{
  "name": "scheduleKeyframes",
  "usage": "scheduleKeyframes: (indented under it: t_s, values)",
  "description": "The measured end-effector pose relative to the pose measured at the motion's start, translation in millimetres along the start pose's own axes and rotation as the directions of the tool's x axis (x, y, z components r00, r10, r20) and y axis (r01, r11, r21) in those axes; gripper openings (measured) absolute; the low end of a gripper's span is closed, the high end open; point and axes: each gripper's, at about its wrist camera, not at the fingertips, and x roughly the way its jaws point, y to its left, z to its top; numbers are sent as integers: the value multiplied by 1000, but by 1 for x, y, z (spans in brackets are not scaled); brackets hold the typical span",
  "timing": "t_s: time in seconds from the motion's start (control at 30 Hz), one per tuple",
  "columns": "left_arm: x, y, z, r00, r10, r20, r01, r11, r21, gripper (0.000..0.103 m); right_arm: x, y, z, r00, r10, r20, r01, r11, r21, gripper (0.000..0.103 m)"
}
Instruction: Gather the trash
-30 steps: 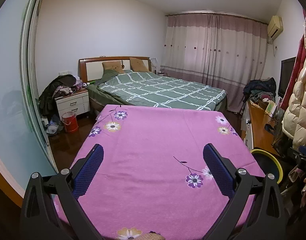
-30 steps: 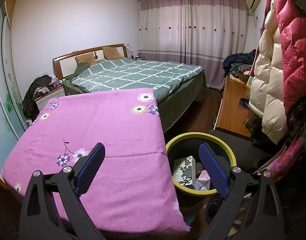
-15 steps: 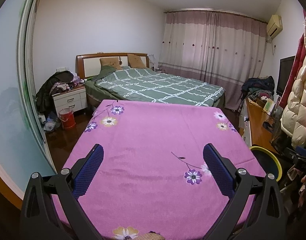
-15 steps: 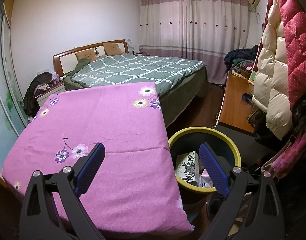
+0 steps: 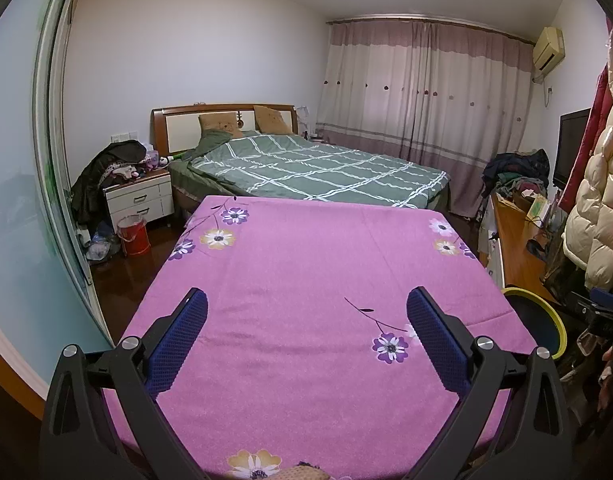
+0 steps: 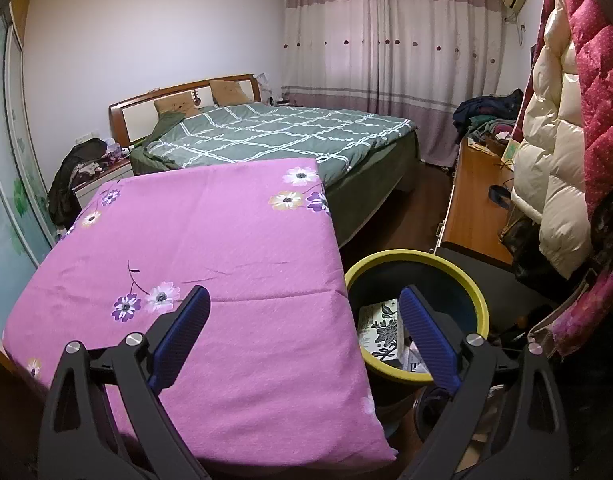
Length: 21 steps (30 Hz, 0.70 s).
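Trash bin (image 6: pixel 420 258) with a yellow rim stands just beside the purple flowered table cover (image 6: pixel 210 248), a patterned box (image 6: pixel 380 330) inside. Left gripper (image 5: pixel 306 314) and right gripper (image 6: pixel 302 312) both spread wide, holding nothing.

We held the right gripper (image 6: pixel 304 306) with its blue-padded fingers wide apart above the pink floral cloth-covered table (image 6: pixel 210 248) and the yellow-rimmed round dark bin (image 6: pixel 472 280), which contained a black-and-white patterned box (image 6: pixel 380 330).
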Motion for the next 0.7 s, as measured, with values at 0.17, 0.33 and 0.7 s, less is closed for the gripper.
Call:
scheduleKeyframes:
  t_s: [0.17, 0.33, 0.7]
  values:
    - [-1, -3, 0, 1000, -2, 2, 2, 1000, 2, 98, 0, 0, 0, 1000, -2, 0, 2, 1000, 2, 91]
    - [1, -6, 1, 1000, -6, 4, 6, 1000, 7, 98, 2, 0, -2, 1000, -3, -3, 3, 1000, 4, 91]
    - [12, -8, 8, 1000, -25, -12, 25, 1000, 8, 98, 4, -3, -1, 1000, 3, -8, -3, 1000, 3, 91]
